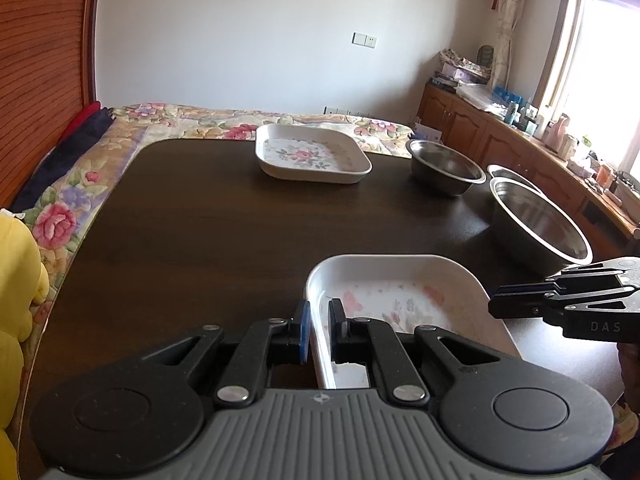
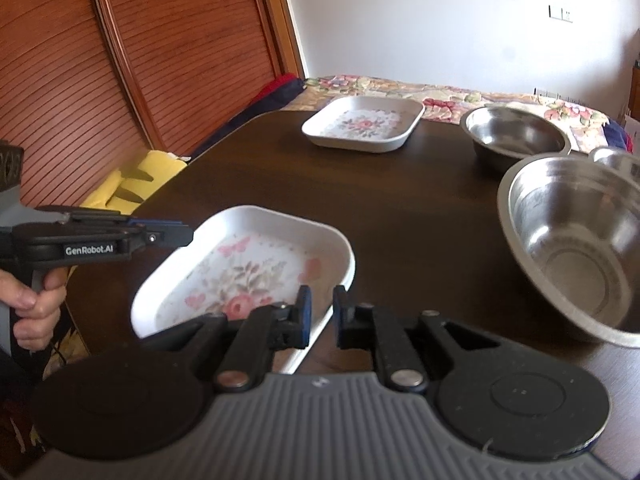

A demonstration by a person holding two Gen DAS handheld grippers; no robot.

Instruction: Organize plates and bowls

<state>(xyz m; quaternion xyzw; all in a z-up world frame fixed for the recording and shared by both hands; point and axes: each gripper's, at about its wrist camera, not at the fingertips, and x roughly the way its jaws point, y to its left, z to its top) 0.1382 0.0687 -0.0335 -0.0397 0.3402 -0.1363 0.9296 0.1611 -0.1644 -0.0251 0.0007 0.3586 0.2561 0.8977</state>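
far left: ribbed reddish-brown wooden door [image 2: 80, 80], horizontal slats, glossy. below it a soft yellow cushion [image 2: 132, 184] and a quilted floral bedspread [image 1: 64, 208], beside a dark, smooth, wood-grain table [image 1: 200, 220] with rounded corners.

next, a hand [image 2: 32, 308] wrapped around the grey handle of the left gripper [image 1: 322, 326]: black linkage, blue pads, narrowed down to the thickness of the left wall of the near plate [image 2: 248, 264], one finger outside, one inside, pinching it.

near plate: white, rounded-square, raised rim, matte, faded pink flower and butterfly print, at the near edge of the table between both tools.

right gripper [image 2: 322, 312]: straddles the plate's right rim with a narrow gap; cannot tell whether the pads press it.

farther back, centre: a second plate [image 1: 312, 152], same shape and floral print, flat on the table.

right: small stainless steel bowl [image 1: 444, 166], round and shiny; then a large steel bowl [image 2: 576, 248], brushed inside, and a third steel rim [image 2: 616, 162] just behind it.
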